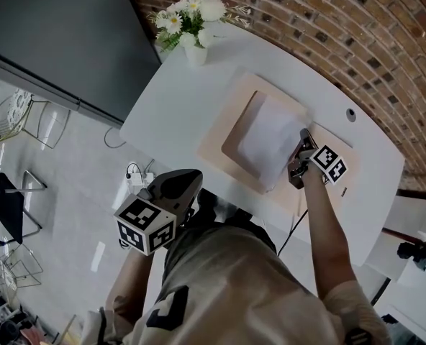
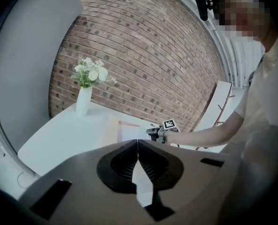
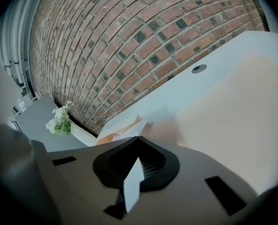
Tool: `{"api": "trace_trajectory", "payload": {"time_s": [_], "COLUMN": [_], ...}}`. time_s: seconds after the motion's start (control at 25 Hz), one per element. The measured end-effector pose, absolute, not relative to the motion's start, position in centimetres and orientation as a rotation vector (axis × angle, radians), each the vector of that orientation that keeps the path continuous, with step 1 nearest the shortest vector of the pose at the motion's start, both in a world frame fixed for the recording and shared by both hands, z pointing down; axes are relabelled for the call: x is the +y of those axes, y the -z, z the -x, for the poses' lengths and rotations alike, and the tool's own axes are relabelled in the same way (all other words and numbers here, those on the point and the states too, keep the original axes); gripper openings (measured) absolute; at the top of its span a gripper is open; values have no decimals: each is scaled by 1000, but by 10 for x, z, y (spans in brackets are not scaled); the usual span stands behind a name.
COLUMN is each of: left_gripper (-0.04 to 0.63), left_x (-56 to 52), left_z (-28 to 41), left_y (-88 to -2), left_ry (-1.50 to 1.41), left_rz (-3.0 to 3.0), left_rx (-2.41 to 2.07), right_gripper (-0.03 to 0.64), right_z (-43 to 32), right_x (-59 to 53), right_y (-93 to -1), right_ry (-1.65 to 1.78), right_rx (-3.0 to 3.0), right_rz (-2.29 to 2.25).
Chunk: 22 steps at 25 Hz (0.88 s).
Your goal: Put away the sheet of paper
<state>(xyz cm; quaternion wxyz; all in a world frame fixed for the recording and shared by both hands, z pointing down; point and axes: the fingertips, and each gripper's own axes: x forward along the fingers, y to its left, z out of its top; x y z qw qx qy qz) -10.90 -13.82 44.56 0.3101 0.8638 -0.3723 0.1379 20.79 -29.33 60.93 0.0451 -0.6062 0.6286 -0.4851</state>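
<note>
Right tool (image 1: 298, 157) is clenched on the near-right edge of the sheet of paper (image 1: 270, 139). The rest of the sheet runs up-left from the jaws across the recess of the beige tray (image 1: 216, 148) on the tabletop (image 1: 170, 99). Left tool (image 1: 180, 182) is clenched on nothing, low by the torso and well off the sheet, so the carry is the right tool's job.

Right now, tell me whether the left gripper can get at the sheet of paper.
Probably yes: the left gripper sits shut, back off the table, and nothing stands between it and the sheet of paper, whose right edge the right gripper pinches.
</note>
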Motion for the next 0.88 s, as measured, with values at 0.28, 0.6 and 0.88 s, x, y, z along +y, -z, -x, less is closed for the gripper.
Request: {"api": "trace_trajectory", "payload": {"time_s": [0.28,0.6,0.88], "left_gripper": [17,17,17], "left_x": [-139,-144,-147], "left_z": [110,119,122], "left_y": [-447,-450,-452], "left_ry": [-374,-372,-381], "left_rz": [-2270,-2257,-2253], "left_rx": [-988,-1013,-1014], "right_gripper": [23,23,23], "right_z": [-200,-195,-190], "right_x": [-299,-306,-310], "right_y": [-611,-613,-615], "right_ry": [1500,1506,1509], "right_rx": [1920,1929,1931], "right_rz": [1822,1822,1822]}}
